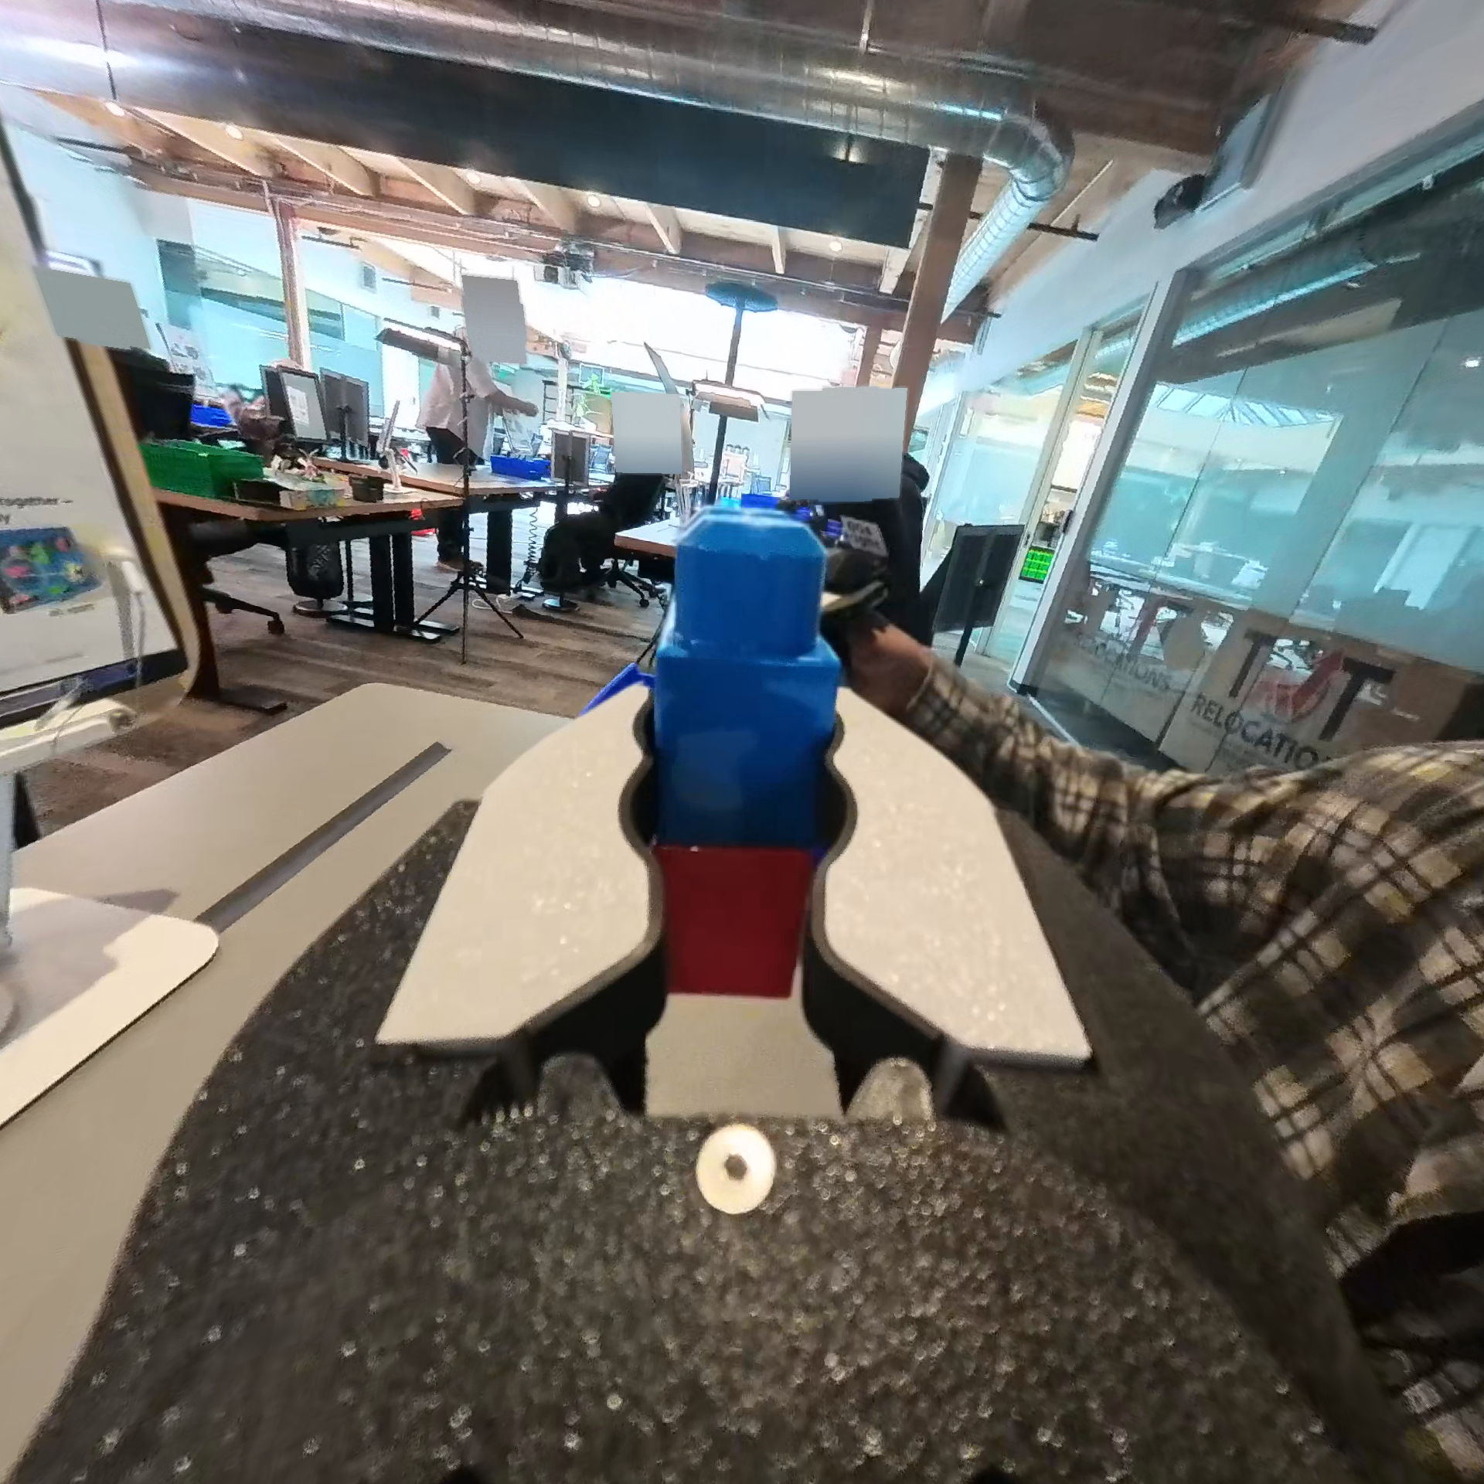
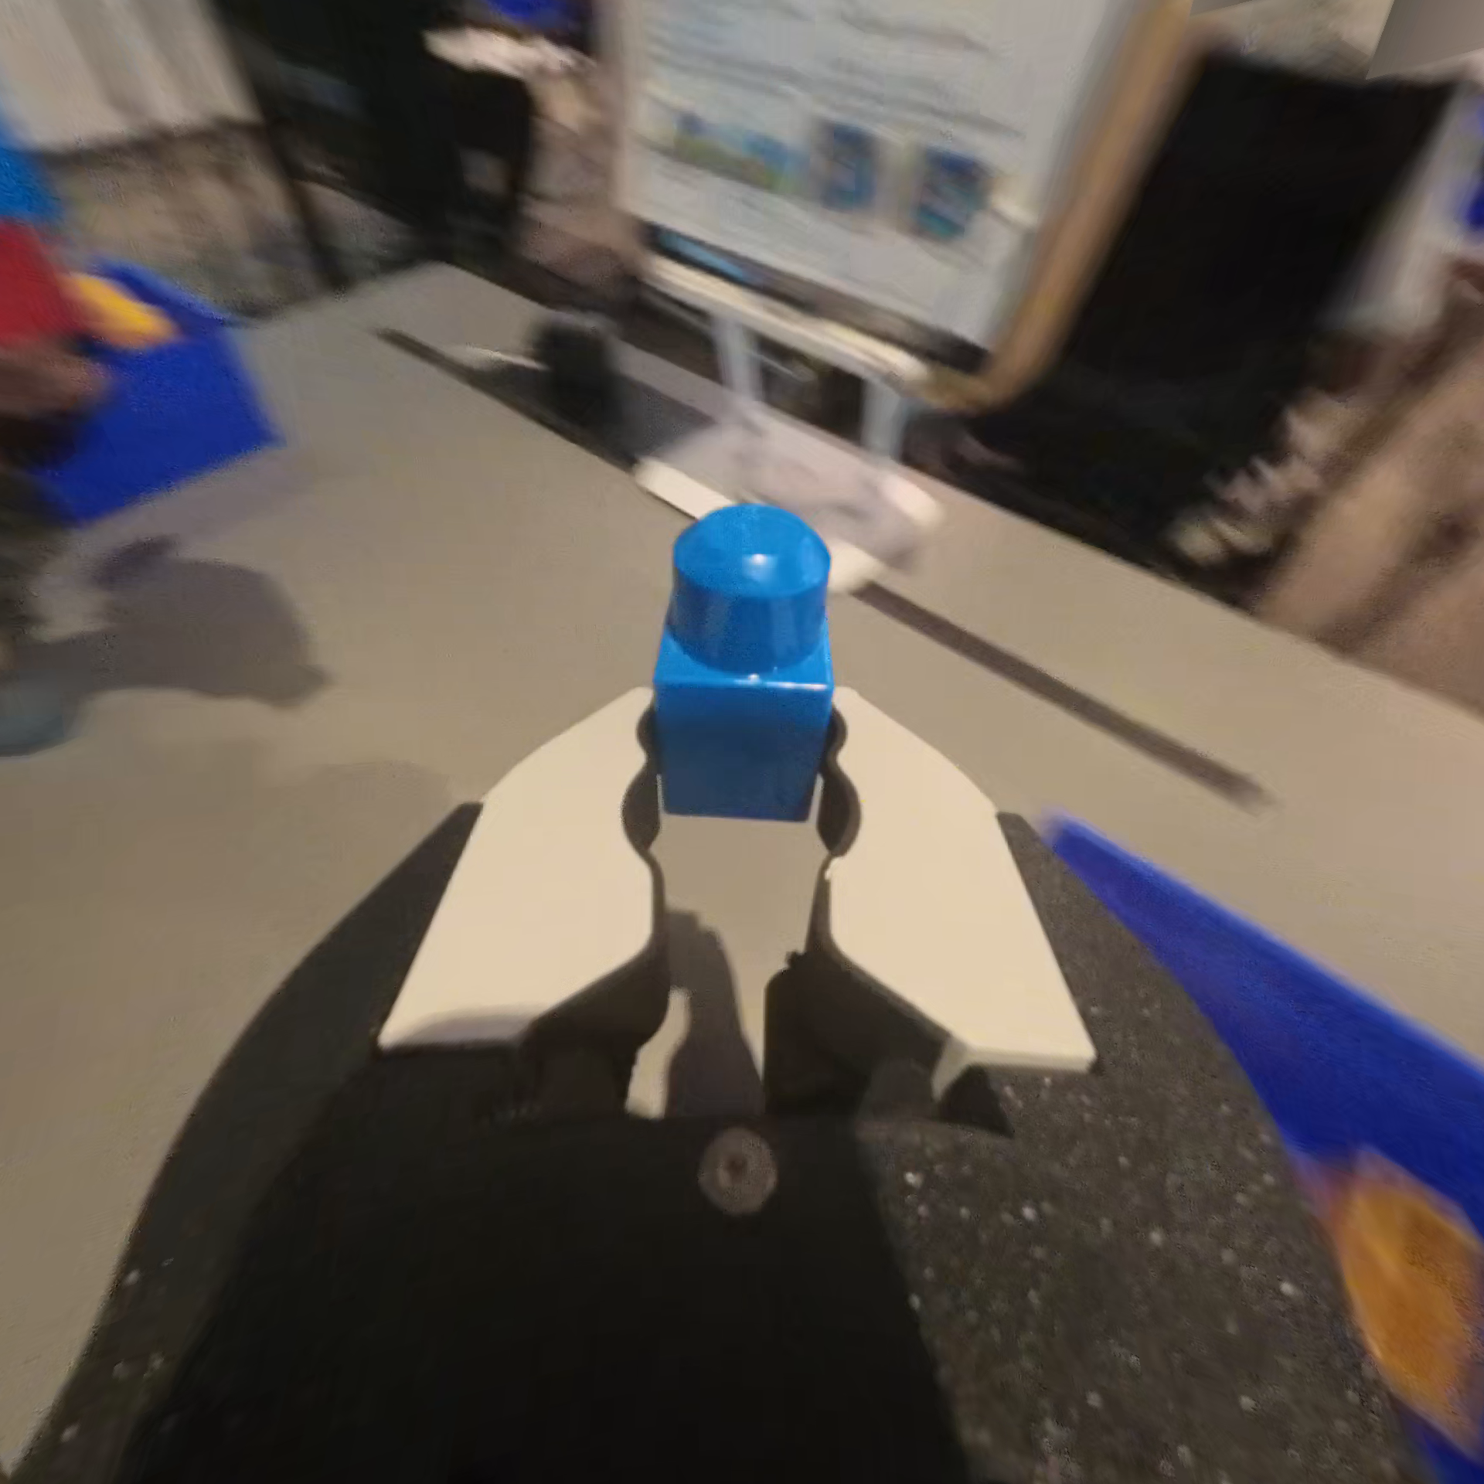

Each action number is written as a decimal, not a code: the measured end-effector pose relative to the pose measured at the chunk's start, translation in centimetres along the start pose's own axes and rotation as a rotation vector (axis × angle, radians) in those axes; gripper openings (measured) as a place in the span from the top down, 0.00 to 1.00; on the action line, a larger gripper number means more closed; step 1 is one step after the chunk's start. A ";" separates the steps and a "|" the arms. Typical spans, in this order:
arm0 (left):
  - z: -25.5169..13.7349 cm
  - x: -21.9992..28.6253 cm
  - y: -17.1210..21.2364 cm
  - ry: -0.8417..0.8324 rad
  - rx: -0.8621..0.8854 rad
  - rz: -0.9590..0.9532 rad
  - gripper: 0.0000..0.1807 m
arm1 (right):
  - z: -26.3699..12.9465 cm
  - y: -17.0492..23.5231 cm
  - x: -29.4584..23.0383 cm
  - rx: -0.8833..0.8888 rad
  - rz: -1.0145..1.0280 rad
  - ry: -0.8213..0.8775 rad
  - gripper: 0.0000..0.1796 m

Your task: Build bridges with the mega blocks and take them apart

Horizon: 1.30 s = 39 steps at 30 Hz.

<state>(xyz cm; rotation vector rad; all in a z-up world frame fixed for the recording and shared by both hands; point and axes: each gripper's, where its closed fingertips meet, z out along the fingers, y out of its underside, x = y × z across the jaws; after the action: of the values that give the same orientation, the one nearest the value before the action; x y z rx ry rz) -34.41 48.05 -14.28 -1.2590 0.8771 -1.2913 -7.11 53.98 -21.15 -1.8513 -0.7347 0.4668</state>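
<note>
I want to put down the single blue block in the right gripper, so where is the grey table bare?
Bare grey tabletop lies ahead of the right gripper and its single-stud blue plastic block, bordered by the dark groove on the right and the blue bin on the left. Crowded: the bin corner, and the low right edge by the blurred blue object.

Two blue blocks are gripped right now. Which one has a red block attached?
The blue block in the left tool: a red block sits against its base. The right tool holds a lone single-stud blue block.
</note>
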 end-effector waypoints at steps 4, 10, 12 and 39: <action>0.2 0.3 -0.4 0.022 0.021 -0.042 0.80 | -6.3 8.8 9.6 -0.231 0.164 0.275 0.80; 0.2 0.7 -0.3 0.023 0.021 -0.048 0.79 | -7.8 15.6 11.7 -0.380 0.231 0.296 0.77; 0.2 0.6 0.0 0.016 0.006 -0.045 0.79 | -7.6 15.3 11.5 -0.365 0.247 0.264 0.70; 2.6 -0.4 4.1 0.089 -0.096 -0.108 0.80 | 9.9 -10.8 -21.8 0.413 0.058 -0.964 0.84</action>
<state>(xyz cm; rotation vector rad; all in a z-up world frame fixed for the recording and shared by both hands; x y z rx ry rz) -31.18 48.27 -17.85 -1.3477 0.9541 -1.4136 -32.21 48.96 -15.33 -1.1946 -1.0979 1.4766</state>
